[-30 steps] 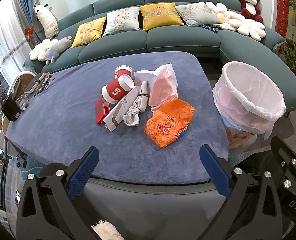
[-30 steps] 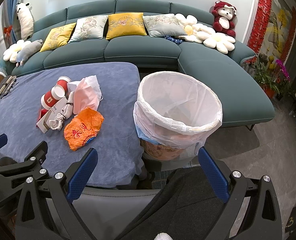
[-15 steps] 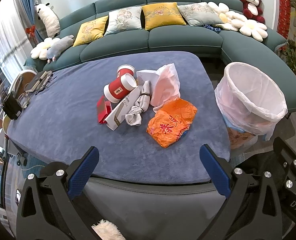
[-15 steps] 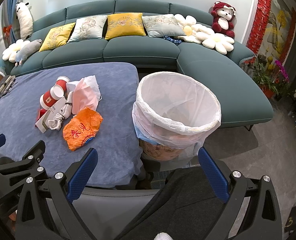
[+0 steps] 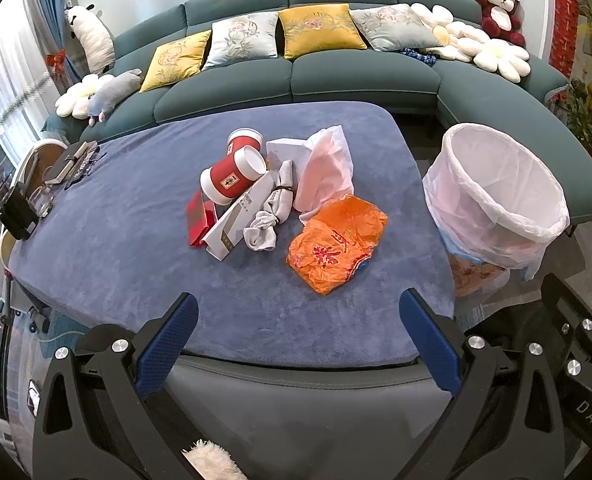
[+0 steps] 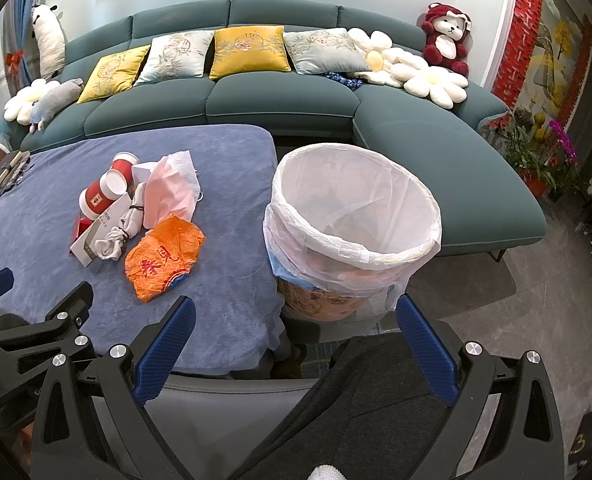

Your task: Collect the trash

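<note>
On the blue-covered table (image 5: 136, 248), centre frame, lies one heap of litter: two red paper cups (image 5: 232, 176) (image 5: 244, 142), one small red box (image 5: 197, 218), one long white carton (image 5: 238, 220), one grey sock (image 5: 274, 208), one pink plastic bag (image 5: 325, 172), one white box (image 5: 286, 152) and one orange bag (image 5: 335, 248). One lined bin (image 5: 495, 196) stands at right. Along the sofa (image 5: 335, 80), upper frame, sit five cushions, two yellow (image 5: 176, 58) (image 5: 319, 28) and three pale (image 5: 244, 40) (image 5: 391, 26), plus one red-and-white plush (image 5: 497, 8).
</note>
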